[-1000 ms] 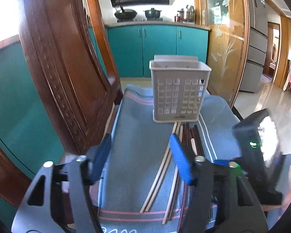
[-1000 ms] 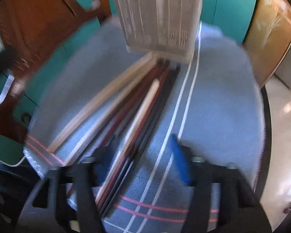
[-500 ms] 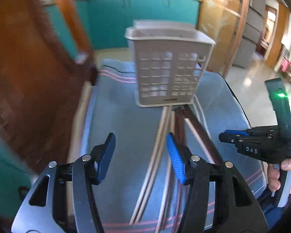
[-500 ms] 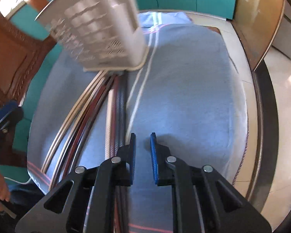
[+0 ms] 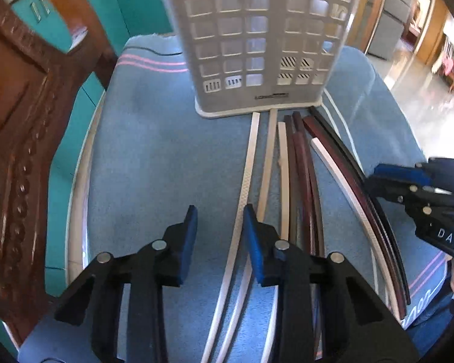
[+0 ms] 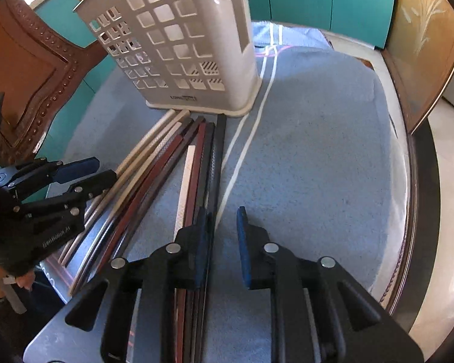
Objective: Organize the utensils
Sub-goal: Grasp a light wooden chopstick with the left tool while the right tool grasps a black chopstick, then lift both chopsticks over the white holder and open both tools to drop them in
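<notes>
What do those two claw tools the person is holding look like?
Both are black plastic tongs with silver rivets and blue ribbed pads. The left gripper carries pale lettering on its side; the right gripper reads "DAS". A dark sleeve shows behind one hand.

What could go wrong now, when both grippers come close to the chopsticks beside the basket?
The chopsticks lie packed side by side, so the left gripper, whose fingers have just been closing with nothing between them, may pinch several or none. The right gripper works the same bundle, so the two may collide. The light basket touches the chopstick tips; a pushed stick may shift it.
</notes>
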The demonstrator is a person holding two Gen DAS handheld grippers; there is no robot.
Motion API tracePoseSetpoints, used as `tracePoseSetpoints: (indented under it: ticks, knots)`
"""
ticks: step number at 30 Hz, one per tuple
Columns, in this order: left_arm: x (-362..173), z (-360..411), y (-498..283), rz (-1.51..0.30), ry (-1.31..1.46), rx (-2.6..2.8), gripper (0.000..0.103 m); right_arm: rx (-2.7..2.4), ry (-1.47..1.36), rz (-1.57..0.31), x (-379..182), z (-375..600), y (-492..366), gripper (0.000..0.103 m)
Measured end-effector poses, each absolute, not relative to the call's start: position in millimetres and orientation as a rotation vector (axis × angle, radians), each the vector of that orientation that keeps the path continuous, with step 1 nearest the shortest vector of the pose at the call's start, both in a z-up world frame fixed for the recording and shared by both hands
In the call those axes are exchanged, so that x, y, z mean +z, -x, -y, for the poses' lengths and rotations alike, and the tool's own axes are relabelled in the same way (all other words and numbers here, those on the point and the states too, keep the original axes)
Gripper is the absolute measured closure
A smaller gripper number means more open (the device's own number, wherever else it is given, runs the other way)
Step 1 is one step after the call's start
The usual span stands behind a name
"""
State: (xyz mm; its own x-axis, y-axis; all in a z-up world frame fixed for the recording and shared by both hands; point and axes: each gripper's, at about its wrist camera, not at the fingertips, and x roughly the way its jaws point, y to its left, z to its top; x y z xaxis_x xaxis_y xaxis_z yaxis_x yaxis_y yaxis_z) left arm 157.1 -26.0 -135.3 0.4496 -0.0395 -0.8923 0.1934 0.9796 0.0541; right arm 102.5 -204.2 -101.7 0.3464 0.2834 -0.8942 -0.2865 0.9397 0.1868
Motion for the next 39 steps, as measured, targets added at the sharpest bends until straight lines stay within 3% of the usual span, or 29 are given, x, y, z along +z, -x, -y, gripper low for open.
tracePoseSetpoints:
  ticks: [16, 18, 19, 21, 26, 39]
  knots:
    - [-140.8, 39.6, -204.7, -1.106, -0.11, -0.096, 0.065, 0.257, 0.207, -1.051, -111.3, 172.8, -124.2, 0.073]
    - [-141.3, 43.9, -209.4, -1.103, -0.112, -0.097, 0.069, 0.26, 0.205, -1.05, -111.7, 171.9, -123.7, 0.073]
    - [-140.8, 45.4, -210.2, -1.105, -0.098, -0.112, 0.079, 0.269, 0.199, -1.052, -112.2, 171.5, -121.3, 0.076]
    - [-140.0, 52.2, -208.9, -1.101, -0.111, -0.133, 0.088, 0.305, 0.182, -1.061, -111.5, 174.2, -119.1, 0.095]
    - [-134.4, 63.2, -201.6, -1.08, -0.12, -0.15, 0.096, 0.336, 0.123, -1.058, -106.7, 185.1, -109.8, 0.097]
    - [18.0, 42.2, -89.8, -0.604, 0.021, -0.238, 0.096, 0.47, -0.058, -0.66, 40.8, 251.9, -15.8, 0.097]
